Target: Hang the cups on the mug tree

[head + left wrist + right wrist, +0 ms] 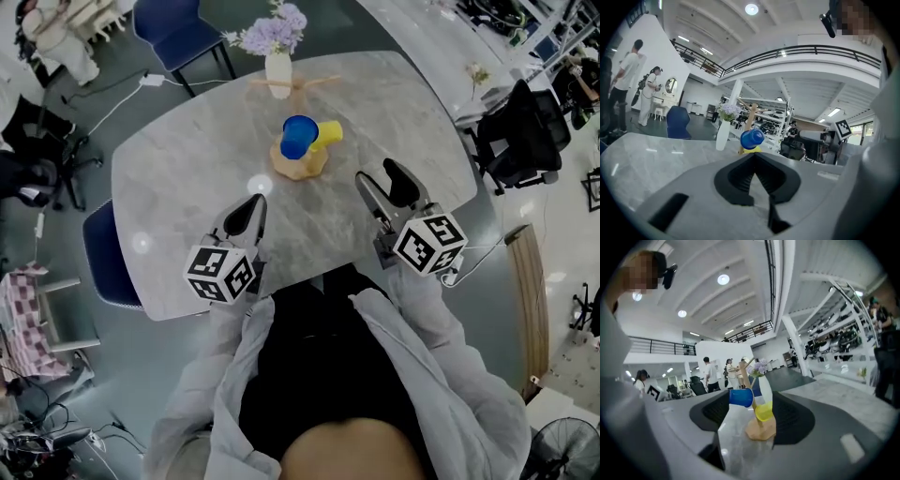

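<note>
Cups check, starting from my grippers: right gripper [377, 174] has its jaws apart with nothing between them; left gripper [255, 202] has its jaws closed together, empty (both sit over the near part of the table [178, 178]). Further out at mid-table, well apart from both, the blue cup [298, 138] and yellow cup [328, 133] hang on the mug tree [305, 169]. Behind it stands a white vase [278, 73] of flowers.

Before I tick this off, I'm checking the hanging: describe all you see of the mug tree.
The mug tree is pale wood: a flat lobed base and an upright post with pegs. It stands on the table, in front of a vase. A blue cup and a yellow cup hang on it; nothing else touches it.
</note>
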{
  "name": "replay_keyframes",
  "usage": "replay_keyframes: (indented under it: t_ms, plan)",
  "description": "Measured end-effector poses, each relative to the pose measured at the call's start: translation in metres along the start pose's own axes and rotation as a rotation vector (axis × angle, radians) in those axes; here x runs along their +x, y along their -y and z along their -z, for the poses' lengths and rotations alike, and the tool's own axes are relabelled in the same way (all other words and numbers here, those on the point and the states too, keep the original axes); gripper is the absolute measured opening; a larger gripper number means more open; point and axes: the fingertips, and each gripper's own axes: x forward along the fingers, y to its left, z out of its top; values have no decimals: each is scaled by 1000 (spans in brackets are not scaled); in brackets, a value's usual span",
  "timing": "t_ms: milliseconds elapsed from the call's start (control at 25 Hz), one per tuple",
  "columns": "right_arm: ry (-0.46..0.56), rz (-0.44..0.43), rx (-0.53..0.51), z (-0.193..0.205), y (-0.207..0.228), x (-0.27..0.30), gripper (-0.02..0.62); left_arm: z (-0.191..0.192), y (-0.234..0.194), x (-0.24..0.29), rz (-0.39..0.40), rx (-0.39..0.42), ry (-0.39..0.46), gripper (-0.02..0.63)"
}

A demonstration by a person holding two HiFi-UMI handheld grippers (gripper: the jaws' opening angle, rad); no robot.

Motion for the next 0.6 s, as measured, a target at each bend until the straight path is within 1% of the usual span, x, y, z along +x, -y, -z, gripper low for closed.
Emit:
replay_keyframes:
  t_ms: [40, 120, 160, 240, 440, 600]
  plan:
    - [-9, 31, -61, 3, 3, -5, 266, 1, 2, 1, 4, 3, -3, 8]
    - [-37, 91, -178, 10, 8, -15, 168, 4, 6, 4, 10, 10, -11, 8]
    - [-48, 119, -221, 14, 11, -19, 133, 5, 9, 5, 13, 14, -15, 8]
    - [-56, 154, -258, 19, 15, -26, 75, 8, 13, 7, 19, 19, -23, 8]
    - [-96, 145, -250, 37, 20, -33, 9, 15, 22, 9, 18, 17, -33, 8]
    - [-127, 106, -249, 52, 15, -37, 9, 19, 26, 8, 6, 14, -38, 8]
